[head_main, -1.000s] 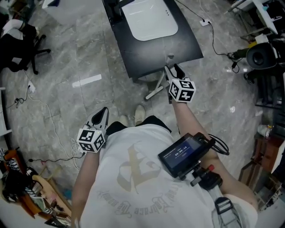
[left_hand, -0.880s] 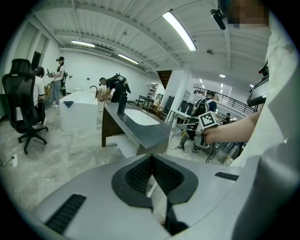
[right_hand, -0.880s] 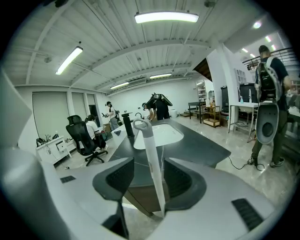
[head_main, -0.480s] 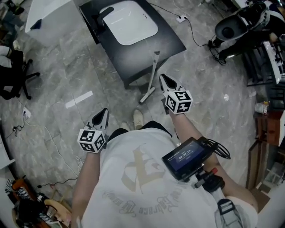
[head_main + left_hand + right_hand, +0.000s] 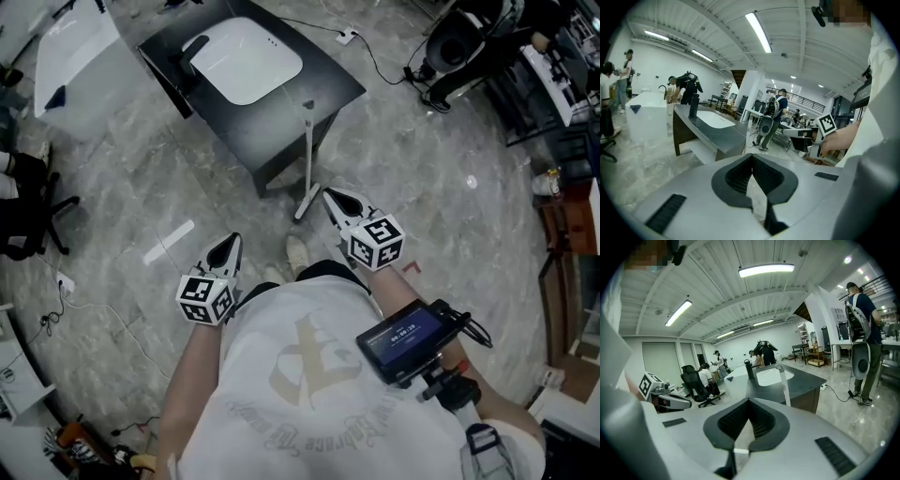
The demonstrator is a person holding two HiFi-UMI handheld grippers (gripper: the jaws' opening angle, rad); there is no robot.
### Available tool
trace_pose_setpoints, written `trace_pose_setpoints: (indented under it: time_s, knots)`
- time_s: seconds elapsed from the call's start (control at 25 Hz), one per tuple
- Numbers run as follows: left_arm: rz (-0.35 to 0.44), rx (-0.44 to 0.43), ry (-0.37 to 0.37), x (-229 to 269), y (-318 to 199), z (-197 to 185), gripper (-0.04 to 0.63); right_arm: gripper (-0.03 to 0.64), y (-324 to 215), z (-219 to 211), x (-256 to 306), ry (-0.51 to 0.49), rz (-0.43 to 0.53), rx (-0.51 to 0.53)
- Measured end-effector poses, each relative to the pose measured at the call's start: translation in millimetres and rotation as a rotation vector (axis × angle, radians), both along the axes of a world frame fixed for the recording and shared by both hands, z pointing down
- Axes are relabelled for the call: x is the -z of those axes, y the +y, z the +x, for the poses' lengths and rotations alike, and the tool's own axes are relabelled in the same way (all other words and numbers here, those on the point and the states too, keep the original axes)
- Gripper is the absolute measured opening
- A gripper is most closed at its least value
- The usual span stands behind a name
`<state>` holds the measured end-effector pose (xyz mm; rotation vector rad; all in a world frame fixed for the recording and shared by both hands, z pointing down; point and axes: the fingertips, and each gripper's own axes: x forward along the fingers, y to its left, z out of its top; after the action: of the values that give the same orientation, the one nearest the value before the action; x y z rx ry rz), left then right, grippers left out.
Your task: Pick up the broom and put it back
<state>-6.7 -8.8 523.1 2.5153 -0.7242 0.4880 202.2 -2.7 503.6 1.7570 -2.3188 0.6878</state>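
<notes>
The broom [image 5: 307, 155] has a white handle and leans upright against the front edge of the black table [image 5: 323, 89], its foot on the floor. In the right gripper view the broom's handle [image 5: 784, 386] stands just beyond the jaws. My right gripper [image 5: 328, 194] hangs a little to the right of the broom's foot, apart from it and shut with nothing between its jaws [image 5: 749, 400]. My left gripper [image 5: 232, 240] is held lower left, near the person's body, and is likewise shut and empty [image 5: 751, 156].
A white tray [image 5: 246, 61] and a dark bottle [image 5: 178, 67] rest on the black table. A white table [image 5: 75, 47] stands at the upper left and an office chair [image 5: 23, 211] at the left edge. Cables [image 5: 384, 66] cross the floor. Equipment racks [image 5: 553, 84] crowd the right.
My right gripper has let go of the broom's handle, shut its jaws and drawn back from the table. The broom stays leaning there. The left gripper has shifted slightly.
</notes>
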Motion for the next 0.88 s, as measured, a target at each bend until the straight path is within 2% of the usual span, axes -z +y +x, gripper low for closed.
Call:
trace_pose_setpoints:
  time_s: [0.4,0.88]
  knots:
    - [-0.004,-0.114,0.016,-2.2,27.3,13.6,0.012,0.017,59.4,-22.3,5.0,-0.016,0.015,0.017]
    - [0.011,-0.123,0.031,1.3,36.9,14.9,0.012,0.017,70.0,-30.4,15.7,-0.013,0.048,0.04]
